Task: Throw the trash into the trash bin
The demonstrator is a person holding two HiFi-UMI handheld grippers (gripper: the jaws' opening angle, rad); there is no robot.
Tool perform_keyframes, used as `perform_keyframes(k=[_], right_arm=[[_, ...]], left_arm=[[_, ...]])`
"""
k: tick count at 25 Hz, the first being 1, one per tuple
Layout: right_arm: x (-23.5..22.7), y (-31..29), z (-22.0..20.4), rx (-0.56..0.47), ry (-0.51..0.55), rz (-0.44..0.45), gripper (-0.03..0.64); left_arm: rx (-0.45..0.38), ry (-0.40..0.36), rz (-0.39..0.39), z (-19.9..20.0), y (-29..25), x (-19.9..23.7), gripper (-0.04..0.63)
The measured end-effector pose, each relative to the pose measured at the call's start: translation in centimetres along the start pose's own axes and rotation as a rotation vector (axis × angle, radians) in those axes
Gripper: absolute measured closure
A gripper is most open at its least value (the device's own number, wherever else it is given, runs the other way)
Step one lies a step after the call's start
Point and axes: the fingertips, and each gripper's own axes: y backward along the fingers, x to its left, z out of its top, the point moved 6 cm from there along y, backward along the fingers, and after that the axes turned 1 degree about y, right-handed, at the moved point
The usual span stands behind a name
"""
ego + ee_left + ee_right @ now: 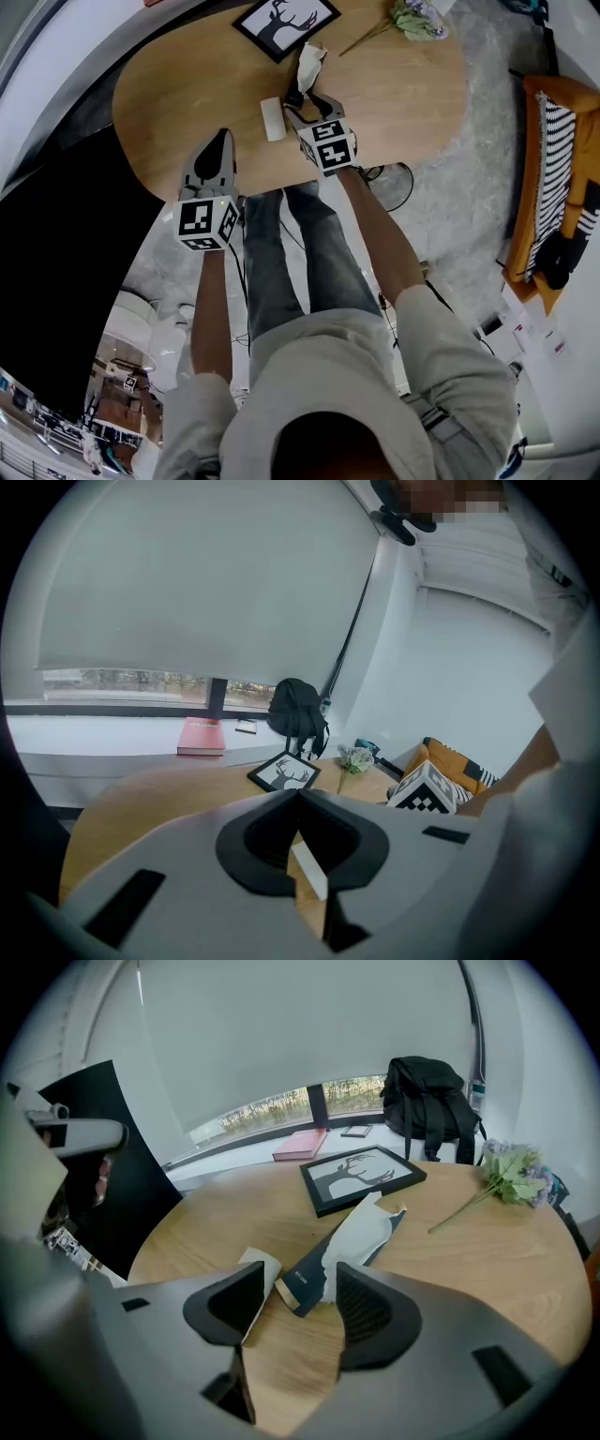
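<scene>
The right gripper (300,1276) hangs with jaws apart over the near end of the torn wrapper (361,1237), which lies on the desk (403,94) beside a white scrap (273,119), apparently to pinch it, while the left gripper (222,142), jaws together and empty, idles at the desk edge.

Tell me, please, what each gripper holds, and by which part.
Nothing is held. The right gripper is open at the end of the torn wrapper, not gripping it; the left gripper is shut, empty.

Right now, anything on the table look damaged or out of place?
Yes. A packet lies ripped open, its paper torn ragged, with a white scrap beside it, near the neat frame. Both look like litter.
</scene>
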Motion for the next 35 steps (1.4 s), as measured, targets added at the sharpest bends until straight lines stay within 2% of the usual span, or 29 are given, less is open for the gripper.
perform_keyframes(k=[10,15,18,23,29,35], right_arm=[[0.5,-2.6,-1.2,0.145,0.100,0.077,0.376],[0.3,-2.7,-1.3,0.130,0.136,0.096,0.397],[0.2,-2.0,-0.9,0.094,0.145,0.087,0.403],[0.5,0.9,0.7,-0.022,0.147,0.045,0.403],[1.3,6.3,2.8,-0.174,0.126,-0.005,0.405],[2.2,11.5,2.8,-0.272,0.087,-0.048,0.405]], left_arm=[[0.019,-0.001,-0.009,0.4,-0.5,0.4,0.578],[0.021,0.001,-0.016,0.2,-1.4,0.4,0.578],[0.021,-0.003,-0.020,0.4,-1.6,0.1,0.578],[0.022,-0.012,-0.030,0.4,-1.9,-0.4,0.578],[0.019,-0.028,-0.051,0.7,-2.3,-1.5,0.578],[0.031,-0.051,-0.091,0.3,-3.1,-3.1,0.578]])
